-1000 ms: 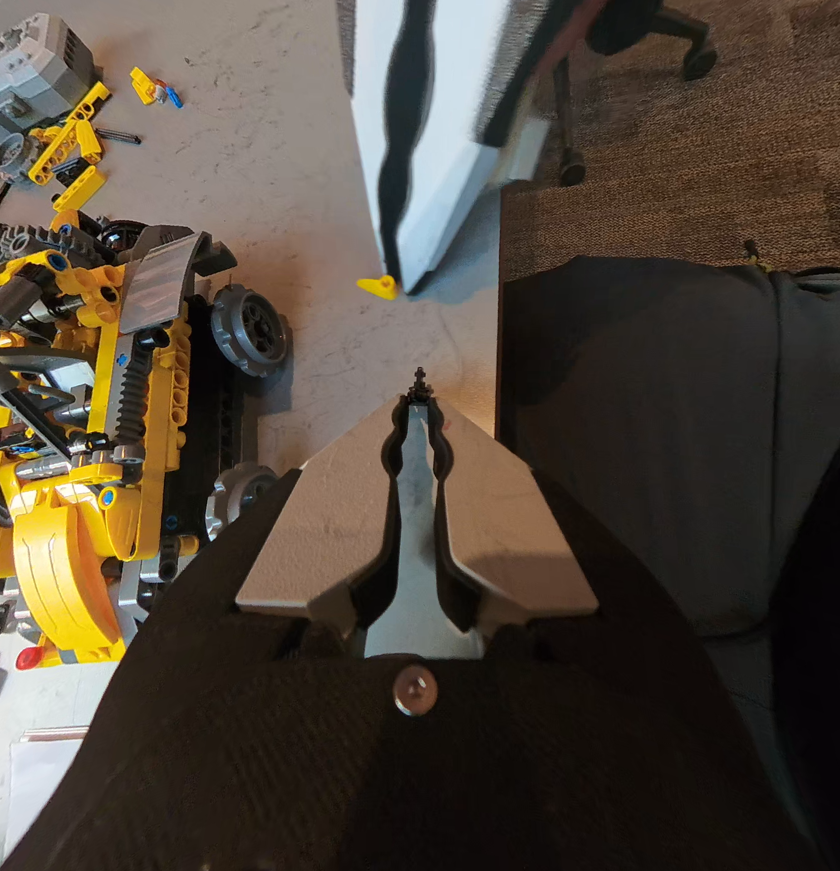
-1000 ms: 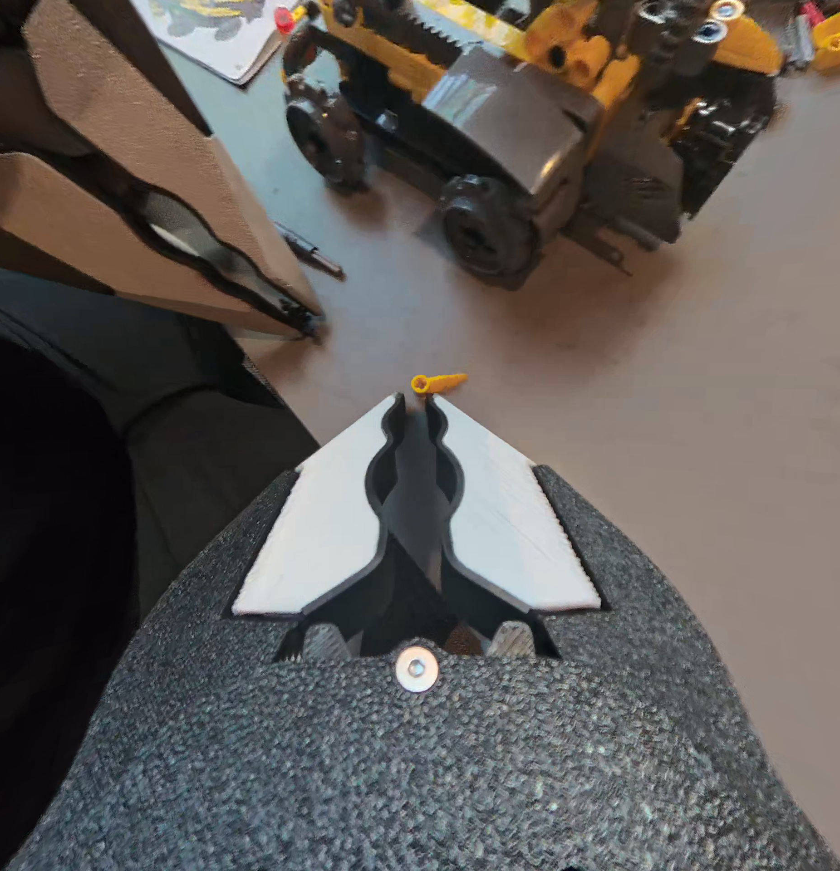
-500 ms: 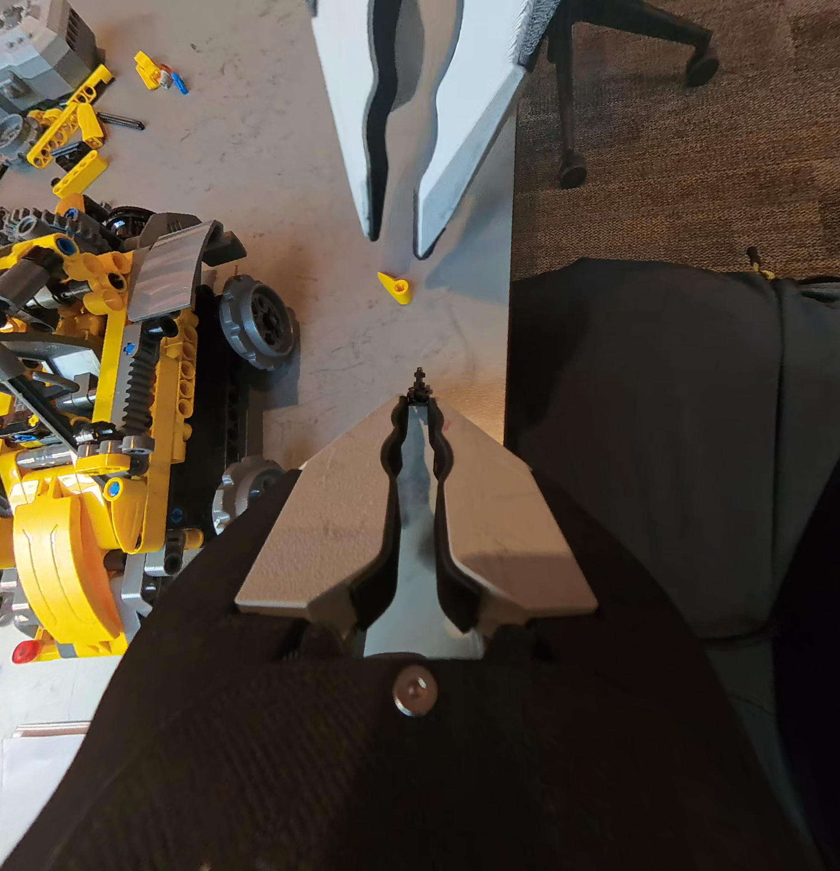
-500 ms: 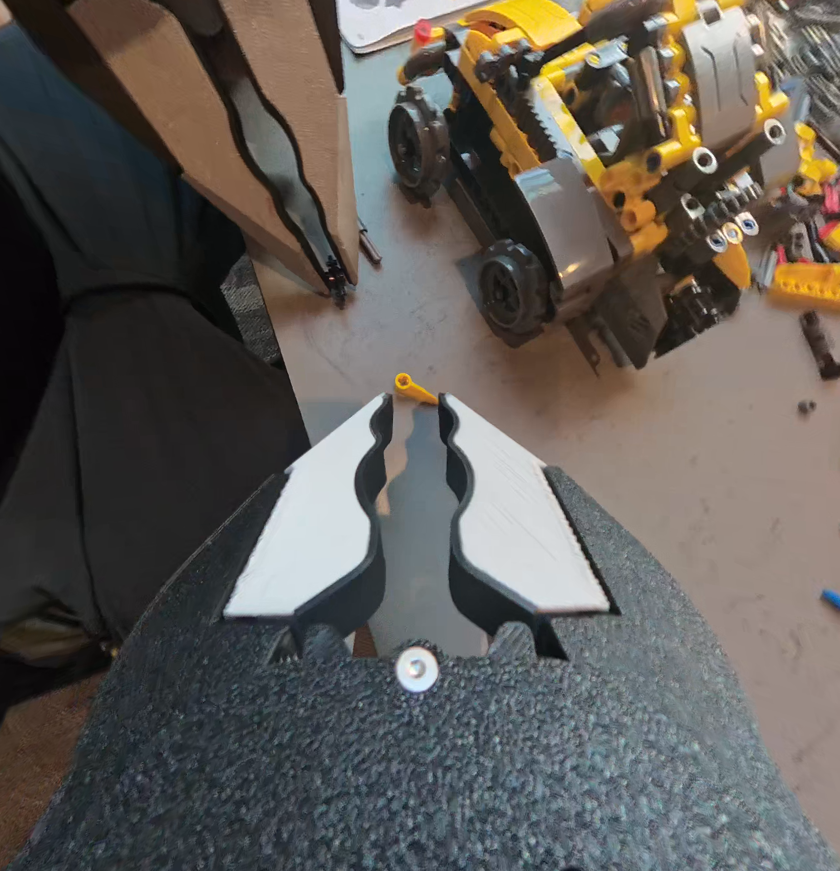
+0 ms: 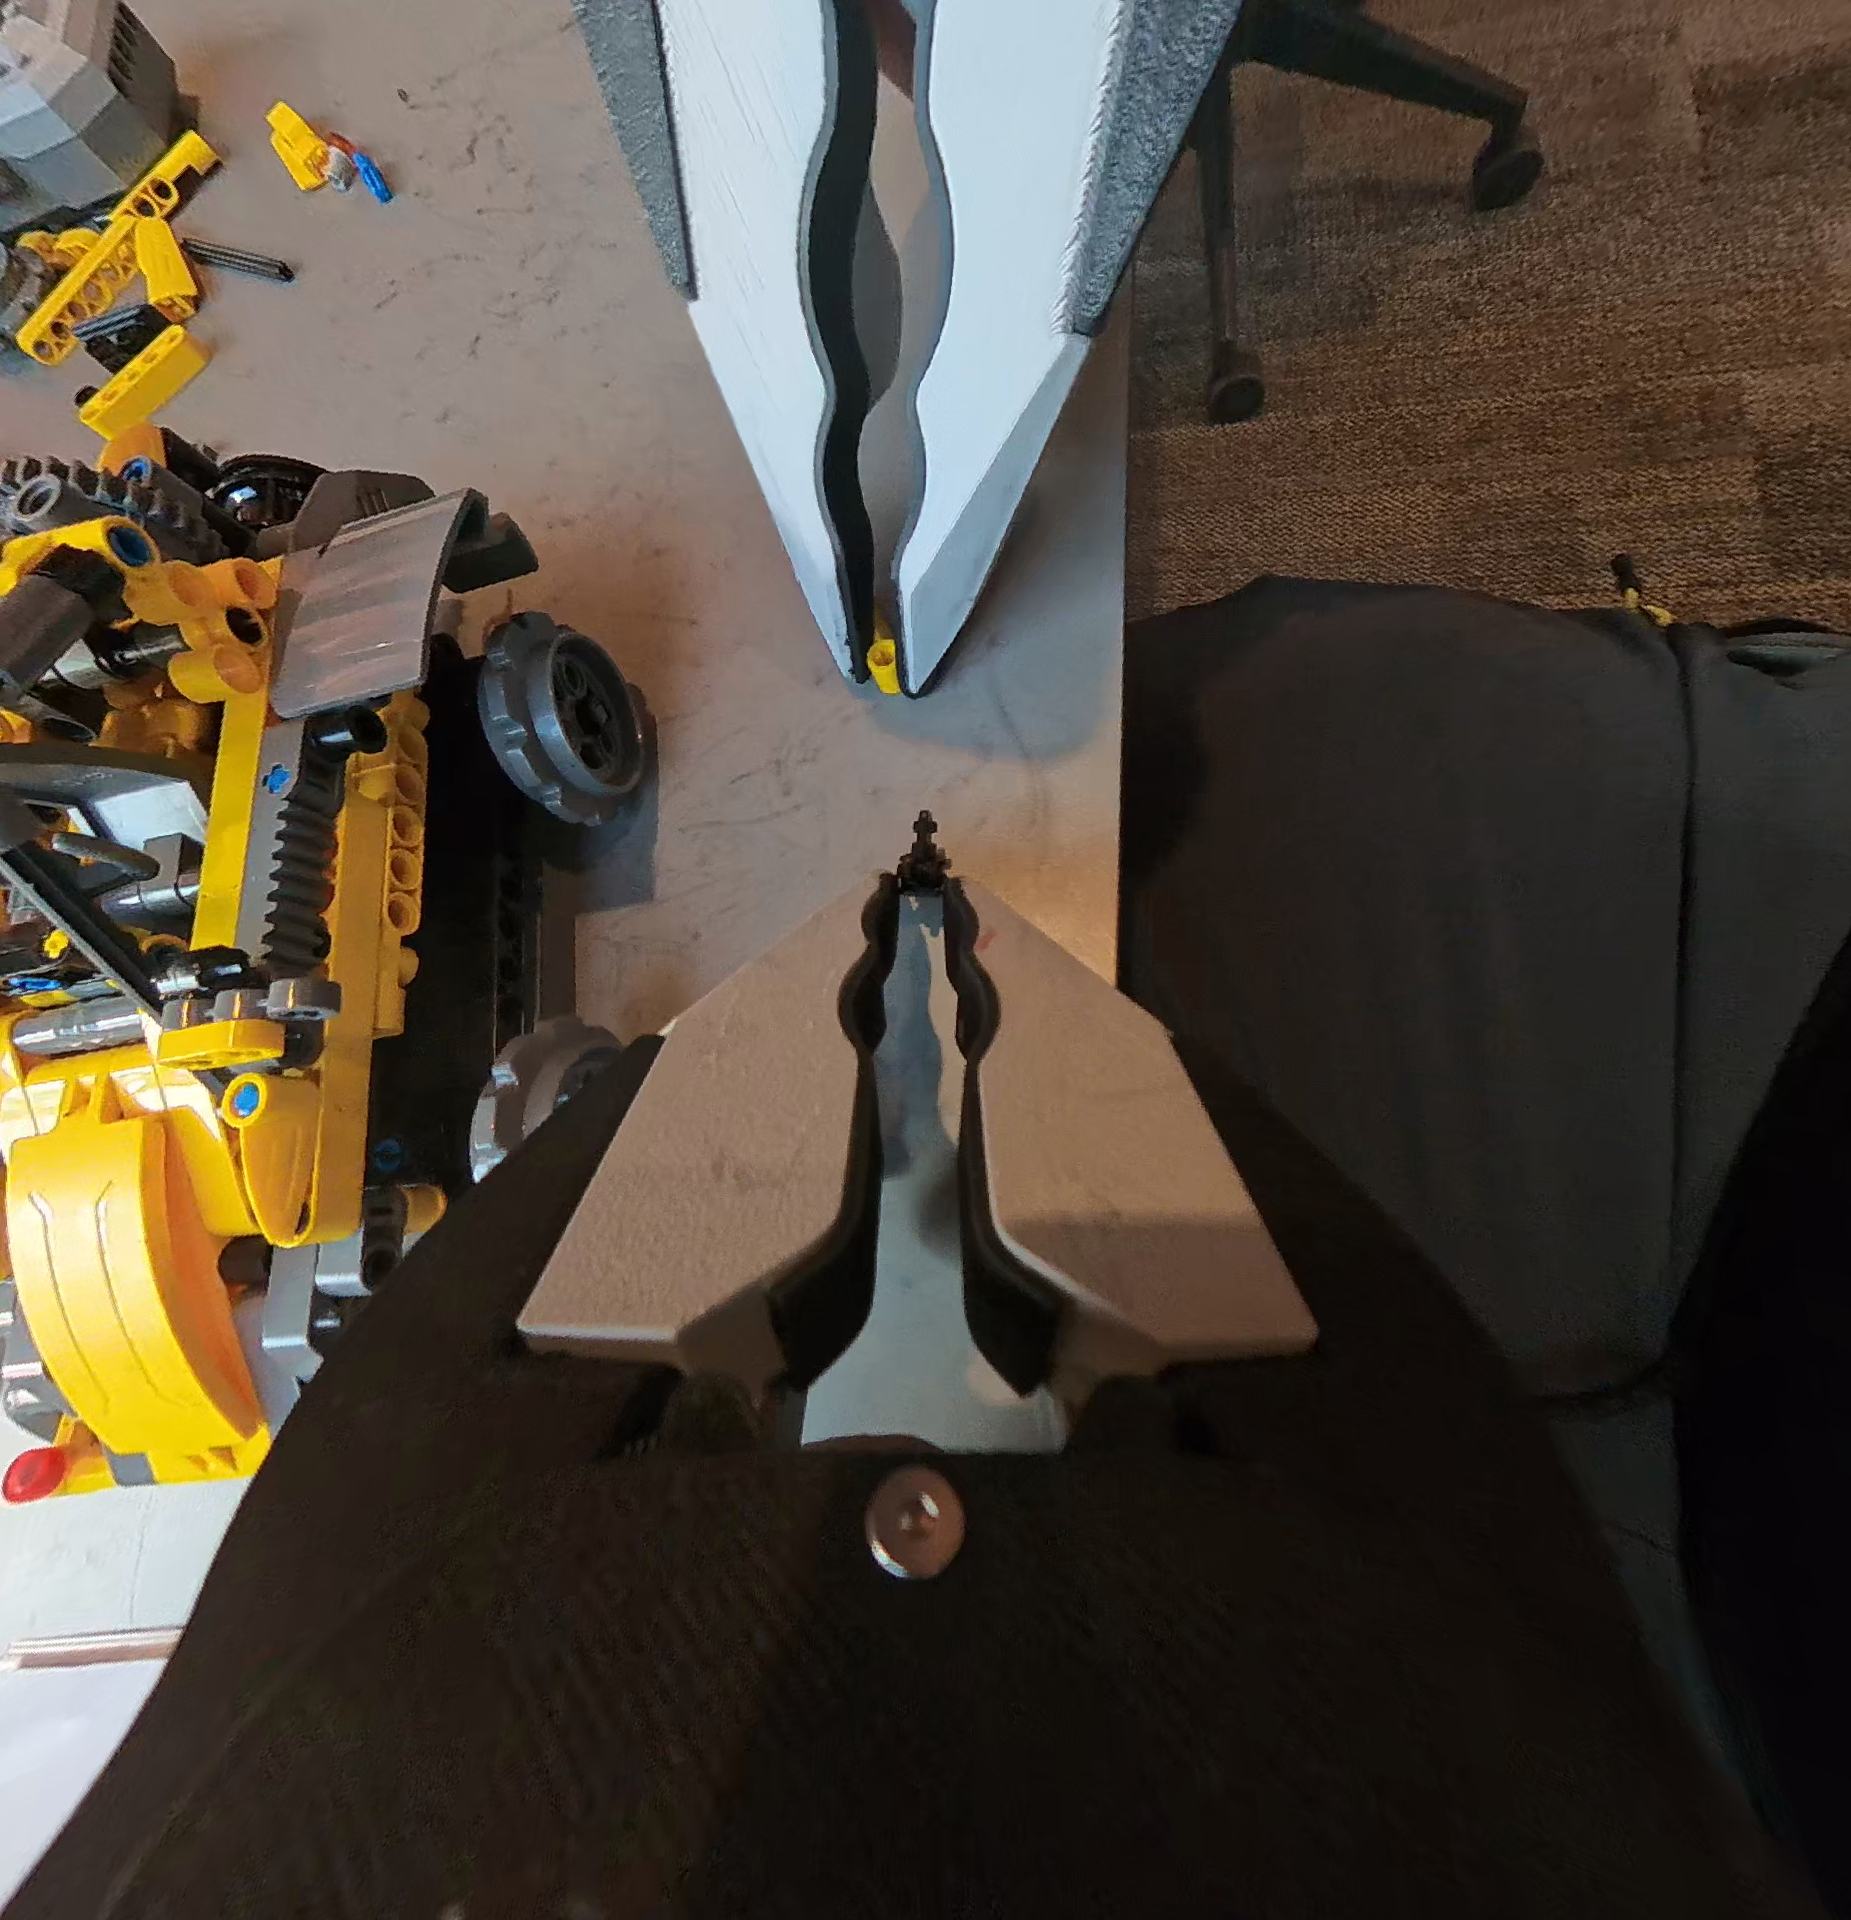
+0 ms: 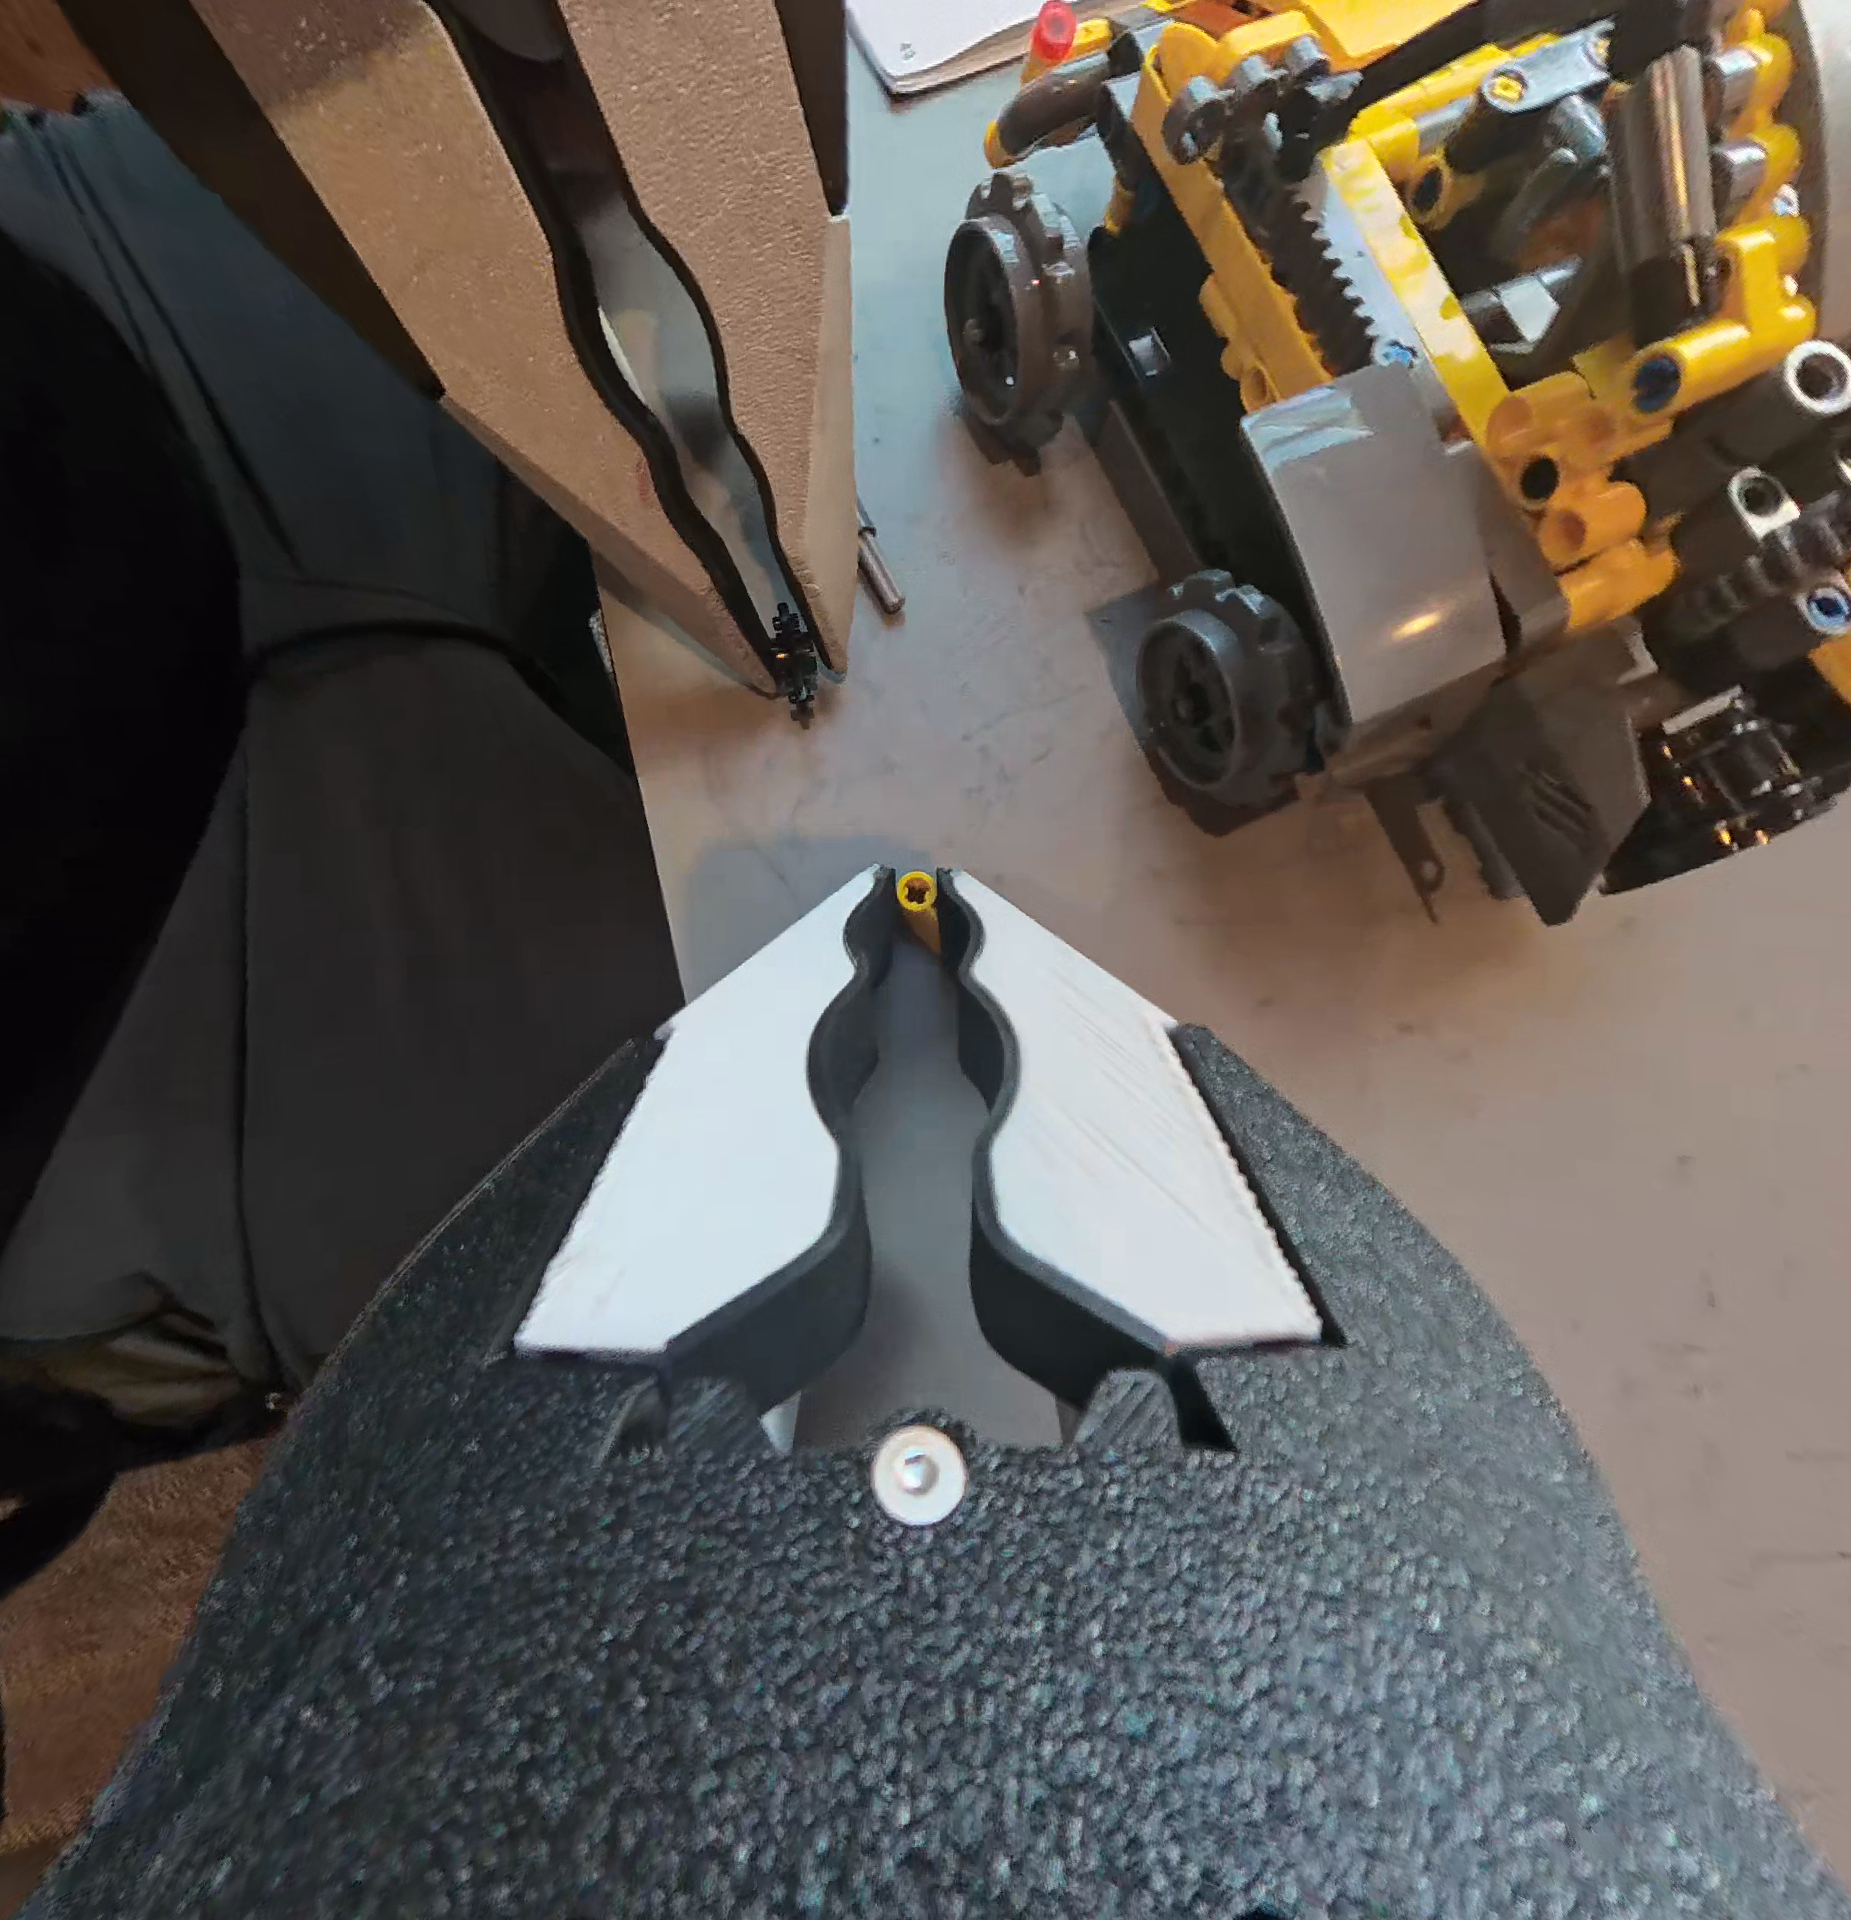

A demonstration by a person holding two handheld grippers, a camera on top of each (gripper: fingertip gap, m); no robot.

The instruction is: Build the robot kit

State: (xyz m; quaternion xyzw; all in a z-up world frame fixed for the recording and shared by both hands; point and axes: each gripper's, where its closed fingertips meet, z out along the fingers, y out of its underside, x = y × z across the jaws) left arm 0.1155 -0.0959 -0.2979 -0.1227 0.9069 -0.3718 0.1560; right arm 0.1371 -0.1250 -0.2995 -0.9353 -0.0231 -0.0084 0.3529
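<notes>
My left gripper [image 5: 923,878] is shut on a small black toothed pin [image 5: 923,850] that sticks out past its tips, above the table near its right edge. The same pin shows in the right wrist view [image 6: 794,663]. My right gripper [image 6: 916,883] is shut on a small yellow connector piece [image 6: 917,900], low over the table. In the left wrist view that gripper [image 5: 879,665] points down with the yellow piece [image 5: 881,652] between its tips. A yellow and grey toy brick vehicle [image 5: 204,883] with dark wheels stands to the left; it also shows in the right wrist view [image 6: 1420,436].
Loose yellow beams and small parts [image 5: 121,270] lie at the table's far left. A short dark axle [image 6: 879,566] lies beside the left gripper. White paper [image 5: 38,1756] sits at the near left. A person's dark-clothed lap [image 5: 1472,935] lies past the table edge [image 5: 1120,644]. An office chair base [image 5: 1357,125] stands on carpet. One gripper's finger ends stand about 5 centimetres off the other's.
My right gripper has dropped over the yellow piece on the table and closed on it; half a second ago its fingers were apart. The left gripper has kept still, holding the black pin.
</notes>
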